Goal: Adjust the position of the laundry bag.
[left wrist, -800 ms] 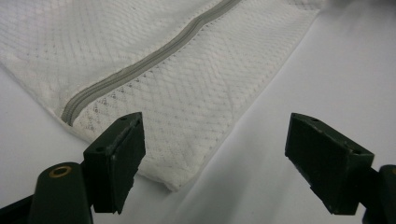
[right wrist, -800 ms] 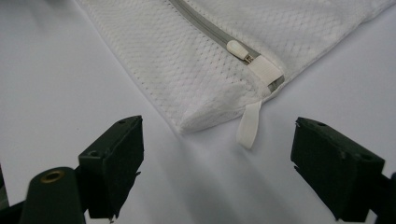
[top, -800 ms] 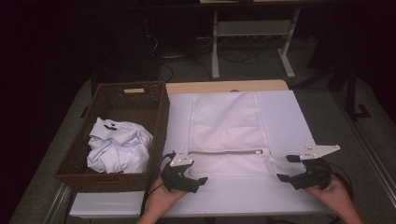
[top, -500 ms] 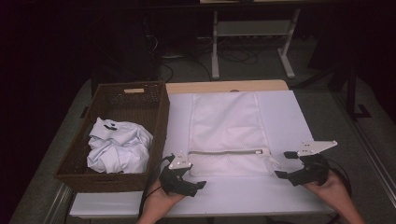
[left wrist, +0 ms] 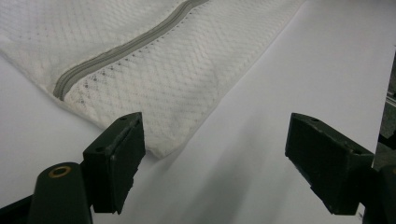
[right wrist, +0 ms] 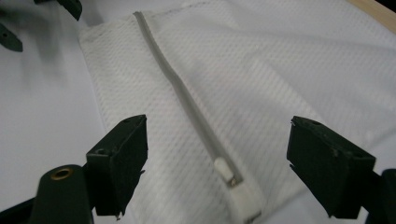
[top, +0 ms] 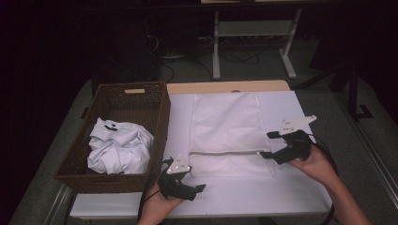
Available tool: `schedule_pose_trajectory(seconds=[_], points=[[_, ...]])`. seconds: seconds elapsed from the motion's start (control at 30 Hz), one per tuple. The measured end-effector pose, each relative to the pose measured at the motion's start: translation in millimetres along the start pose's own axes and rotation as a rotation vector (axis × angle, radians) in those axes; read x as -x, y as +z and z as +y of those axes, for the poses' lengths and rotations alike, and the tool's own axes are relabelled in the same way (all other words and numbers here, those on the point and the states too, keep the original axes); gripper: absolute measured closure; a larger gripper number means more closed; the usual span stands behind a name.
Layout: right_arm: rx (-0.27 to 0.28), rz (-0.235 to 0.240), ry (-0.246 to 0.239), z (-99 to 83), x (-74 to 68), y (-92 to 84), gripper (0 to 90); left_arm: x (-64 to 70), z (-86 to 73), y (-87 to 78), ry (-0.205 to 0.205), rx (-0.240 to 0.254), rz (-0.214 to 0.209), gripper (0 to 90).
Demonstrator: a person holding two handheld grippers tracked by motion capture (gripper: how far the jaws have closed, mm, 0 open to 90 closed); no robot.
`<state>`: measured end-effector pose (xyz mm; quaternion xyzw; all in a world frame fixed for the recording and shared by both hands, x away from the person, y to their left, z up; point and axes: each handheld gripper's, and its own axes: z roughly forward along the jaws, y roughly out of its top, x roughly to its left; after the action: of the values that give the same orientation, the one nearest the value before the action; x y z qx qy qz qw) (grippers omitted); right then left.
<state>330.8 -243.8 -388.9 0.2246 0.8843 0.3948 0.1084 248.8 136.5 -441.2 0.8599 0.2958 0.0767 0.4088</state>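
Nearby, wicker basket (top: 155, 117) with crumpled cloth (top: 119, 146).

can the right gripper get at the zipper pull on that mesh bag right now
Probably yes. The right gripper has its jaws wide open on either side of the zipper pull of the mesh bag, nothing between them.

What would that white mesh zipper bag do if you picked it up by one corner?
The mesh zipper bag would probably flop and droop, since it lies flat like thin cloth. It looks light and seemingly empty. Its net weave should grip rather than slip, though the zipper pull may dangle.
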Motion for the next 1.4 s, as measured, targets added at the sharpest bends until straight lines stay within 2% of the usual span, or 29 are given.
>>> schedule_pose_trajectory(seconds=[0.07,0.13,0.2,0.23,0.27,0.3,0.33,0.43,0.57,0.6,0.63,0.67,0.77,0.8,0.83,0.87,0.9,0.93,0.97,1.0,1.03,1.07,1.1,1.2,1.3,1.4], points=[[-0.017,0.014,-0.025,11.1,2.5,10.4,19.8,0.0,0.1,-0.3,-0.006,0.005,0.002,19.5],[-0.031,0.049,-0.05,23.5,4.7,28.7,20.2,1.2,1.0,0.1,0.01,0.0,0.001,19.8],[-0.05,0.068,-0.071,30.1,5.4,42.1,20.1,2.3,2.1,1.1,0.011,0.002,0.001,19.9],[-0.05,0.068,-0.071,30.1,5.4,42.1,20.1,2.3,2.1,1.1,0.011,0.002,0.001,19.9],[-0.081,0.086,-0.084,35.4,5.9,57.0,20.7,2.4,2.5,1.8,0.015,0.0,0.003,19.9],[-0.081,0.086,-0.084,35.4,5.9,57.0,20.7,2.4,2.5,1.8,0.015,0.0,0.003,19.8],[-0.125,0.114,-0.109,38.9,5.8,72.6,22.9,2.6,2.5,2.5,0.012,0.001,0.001,19.9],[-0.173,0.151,-0.132,39.5,5.4,94.4,26.0,2.4,3.2,2.5,0.011,0.003,0.003,20.3],[-0.213,0.164,-0.149,36.2,6.4,107.4,28.4,1.6,3.4,1.9,0.017,0.003,0.011,21.6],[-0.228,0.17,-0.162,34.1,6.5,111.2,31.5,1.2,3.2,1.7,0.017,0.002,0.011,21.9],[-0.266,0.175,-0.183,30.5,6.4,117.1,35.5,0.9,3.0,1.2,0.017,0.0,0.012,22.4],[-0.266,0.175,-0.183,30.5,6.4,117.1,35.5,0.9,2.7,0.7,0.015,0.001,0.014,22.4],[-0.247,0.19,-0.18,29.6,10.1,115.9,50.6,0.7,1.9,-0.1,0.006,0.005,0.025,22.6],[-0.248,0.201,-0.183,30.0,11.8,115.5,59.4,0.4,1.8,-0.6,0.005,0.004,0.028,23.3],[-0.248,0.201,-0.183,30.0,11.8,115.5,59.4,0.4,1.8,-0.6,0.005,0.004,0.028,24.3],[-0.25,0.204,-0.21,30.3,11.6,114.5,70.0,-0.2,1.5,-0.4,0.001,0.003,0.034,25.0],[-0.25,0.204,-0.21,30.3,11.6,114.5,70.0,-0.2,1.5,-0.4,0.001,0.003,0.034,25.2],[-0.257,0.197,-0.209,31.2,10.6,114.8,74.2,-2.0,1.0,0.5,0.001,-0.007,0.037,27.7],[-0.257,0.197,-0.209,31.2,10.6,114.8,74.2,-2.0,1.0,0.5,0.001,-0.007,0.037,33.4],[-0.259,0.191,-0.211,31.6,10.0,114.9,77.3,-3.7,0.3,1.2,0.008,-0.014,0.041,33.4],[-0.266,0.173,-0.221,32.5,7.8,114.9,83.3,-4.7,0.0,2.2,0.007,-0.017,0.046,38.9],[-0.27,0.171,-0.225,33.2,7.0,115.0,84.0,-8.5,0.2,5.4,-0.005,-0.028,0.064,41.3],[-0.27,0.171,-0.225,33.2,7.0,115.0,84.0,-8.5,0.2,5.4,-0.005,-0.028,0.064,45.7],[-0.285,0.166,-0.221,34.9,6.8,113.2,85.3,-13.3,2.3,12.3,-0.022,-0.026,0.077,49.5],[-0.292,0.166,-0.204,34.7,7.4,108.9,85.1,-11.6,4.9,16.6,0.003,-0.031,0.098,52.5],[-0.29,0.162,-0.18,34.4,8.5,102.5,84.9,-10.3,6.3,20.7,0.02,-0.052,0.089,58.0]])
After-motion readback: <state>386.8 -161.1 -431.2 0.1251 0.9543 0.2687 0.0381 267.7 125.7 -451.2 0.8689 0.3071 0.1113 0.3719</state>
